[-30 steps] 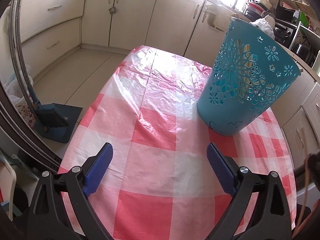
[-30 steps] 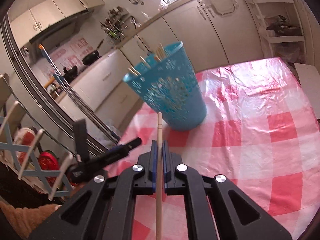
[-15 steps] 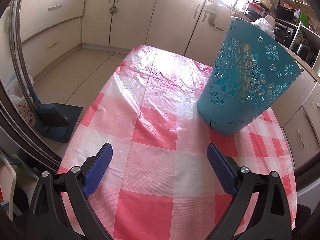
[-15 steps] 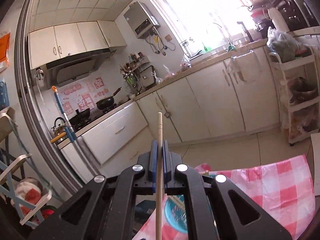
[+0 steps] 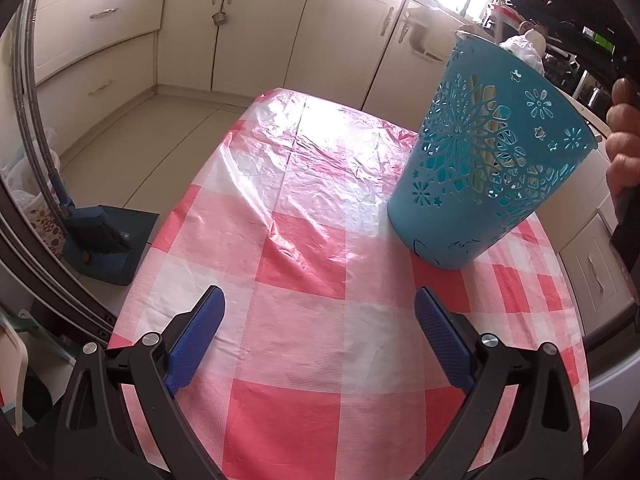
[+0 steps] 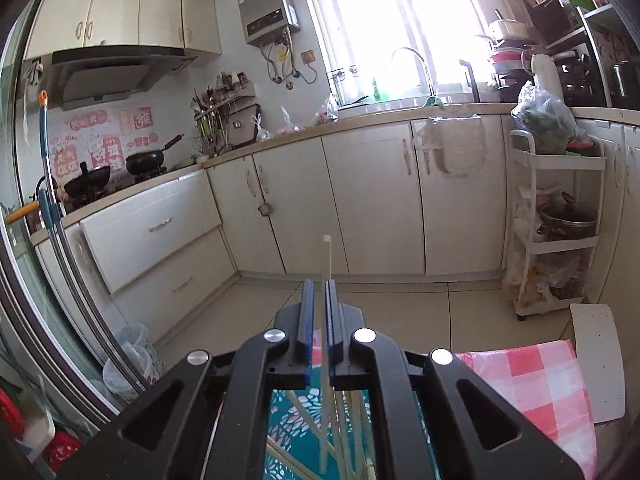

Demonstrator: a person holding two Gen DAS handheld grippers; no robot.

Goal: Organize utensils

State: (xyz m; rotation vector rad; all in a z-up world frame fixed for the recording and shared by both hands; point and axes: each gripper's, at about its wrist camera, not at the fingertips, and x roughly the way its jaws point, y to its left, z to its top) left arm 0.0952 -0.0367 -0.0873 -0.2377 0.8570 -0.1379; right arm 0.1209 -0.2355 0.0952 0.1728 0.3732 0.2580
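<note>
Here the right gripper [image 6: 319, 300] has its fingers clenched on a chopstick [image 6: 326, 320] held directly over the teal basket [image 6: 304, 420], where other sticks lie. Tip it downward and steady it before letting go. Farther off, the left gripper [image 5: 320, 320] hovers released over the tabletop [image 5: 300, 240].

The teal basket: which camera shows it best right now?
The left wrist view. It shows the teal basket whole, upright on the checked tablecloth. The right wrist view sees only a strip of its inside under the right gripper, which is shut on a chopstick, with more sticks inside.
</note>
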